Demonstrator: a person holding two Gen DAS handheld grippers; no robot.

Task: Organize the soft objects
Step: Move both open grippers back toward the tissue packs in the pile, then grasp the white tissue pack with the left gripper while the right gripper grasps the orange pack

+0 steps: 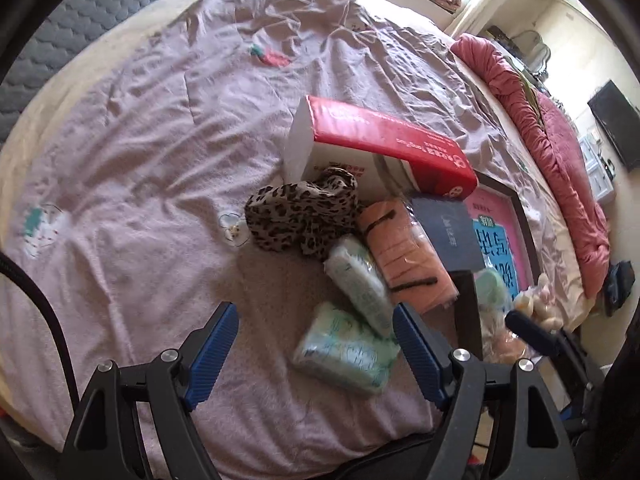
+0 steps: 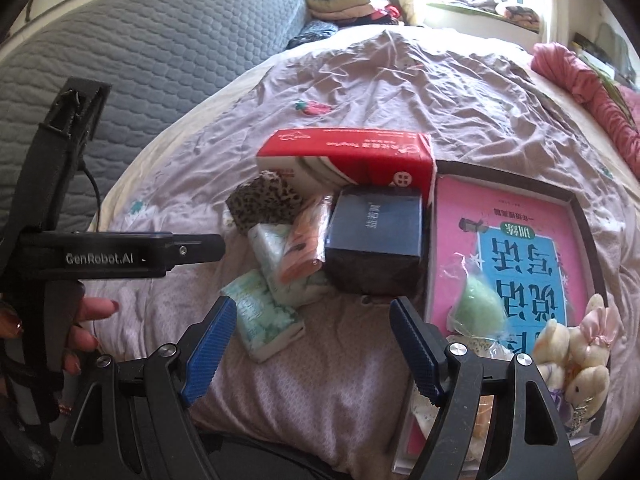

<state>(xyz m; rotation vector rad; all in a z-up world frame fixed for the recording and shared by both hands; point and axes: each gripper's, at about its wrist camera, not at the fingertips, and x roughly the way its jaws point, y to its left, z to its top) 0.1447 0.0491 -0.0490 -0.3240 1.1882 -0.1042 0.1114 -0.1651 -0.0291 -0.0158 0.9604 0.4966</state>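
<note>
On the mauve bedsheet [image 1: 140, 152], nearest the cameras, both grippers hovered with their blue-padded fingers spread wide and gripping nothing: the left gripper [image 1: 314, 346] low over the near tissue pack [image 1: 347, 350], the right gripper [image 2: 310, 338] over bare sheet just right of that same pack. In the right wrist view the left device showed from the side at the left edge, a hand [image 2: 86, 328] wrapped around its handle.

Just beyond the near tissue pack lay a second tissue pack [image 1: 360, 280], pale green like the first, the two touching end to end. Against its right side rested an orange wrapped bundle [image 1: 408, 256] with dark stripes. Left of these sat a leopard-print cloth [image 1: 300, 212], crumpled in a heap. To the right stood a dark box [image 2: 374, 240], touching the orange bundle.

Farther right, a dark-rimmed tray [image 2: 580, 204] held a pink book [image 2: 500, 220]; on the book lay a green sponge in clear wrap [image 2: 480, 304], and at the tray's near right corner sat cream plush bunnies [image 2: 576, 356].

Behind the pile, a red and white tissue carton [image 1: 384, 140] leaned over the leopard cloth and the dark box. At the far right edge of the bed lay a bunched pink blanket [image 1: 560, 152]
</note>
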